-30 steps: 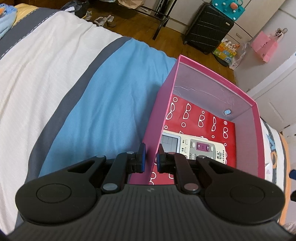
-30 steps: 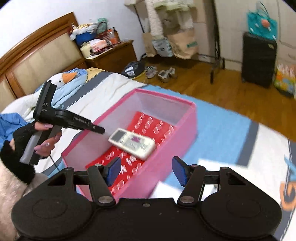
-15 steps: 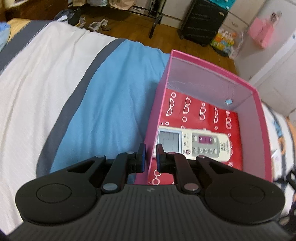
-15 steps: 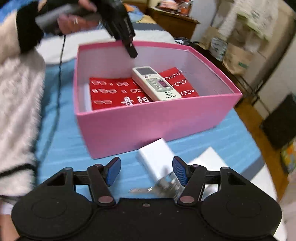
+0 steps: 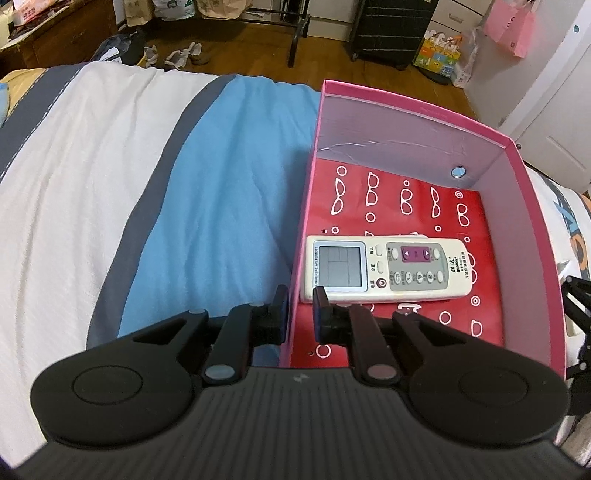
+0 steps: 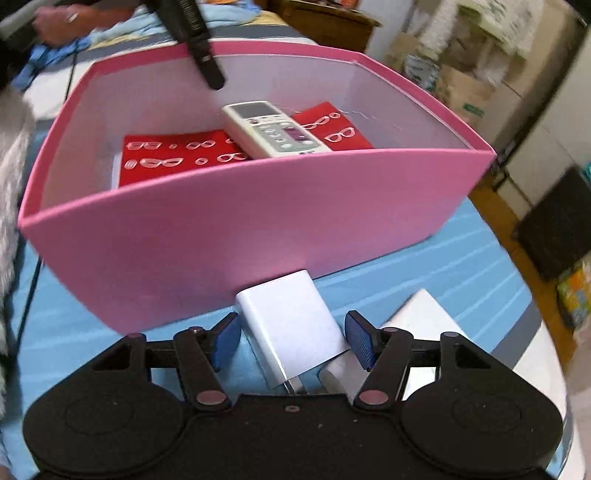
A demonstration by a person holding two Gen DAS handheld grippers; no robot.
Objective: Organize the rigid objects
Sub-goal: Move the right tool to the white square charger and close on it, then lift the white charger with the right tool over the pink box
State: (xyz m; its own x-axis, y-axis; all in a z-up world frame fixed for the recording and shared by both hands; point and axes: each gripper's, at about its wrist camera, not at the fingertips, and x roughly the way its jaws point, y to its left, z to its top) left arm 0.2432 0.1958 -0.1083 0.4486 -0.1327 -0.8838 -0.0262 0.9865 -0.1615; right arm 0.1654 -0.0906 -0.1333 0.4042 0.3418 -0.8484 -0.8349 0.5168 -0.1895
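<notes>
A pink box point(image 5: 406, 110) stands on the bed and holds a white air-conditioner remote point(image 5: 384, 267) lying on a red glasses-print case point(image 5: 424, 199). My left gripper point(image 5: 298, 314) is shut on the box's left wall point(image 5: 304, 221), one finger on each side. In the right wrist view the pink box point(image 6: 240, 229) is just ahead. My right gripper point(image 6: 291, 341) is open, and a white plug adapter point(image 6: 291, 325) lies on the blue cover between its fingers, untouched. A second white block point(image 6: 424, 317) lies to its right.
The bed has a blue, grey and white striped cover point(image 5: 207, 192). The left gripper's black body point(image 6: 192, 40) and the hand holding it hang over the box's far rim. A black suitcase point(image 5: 391, 29), bags and shoes stand on the wooden floor beyond.
My right gripper has swung from above the box down to its near outer side, closing in until the white adapter sits between its open fingers. My left gripper stays shut on the box wall.
</notes>
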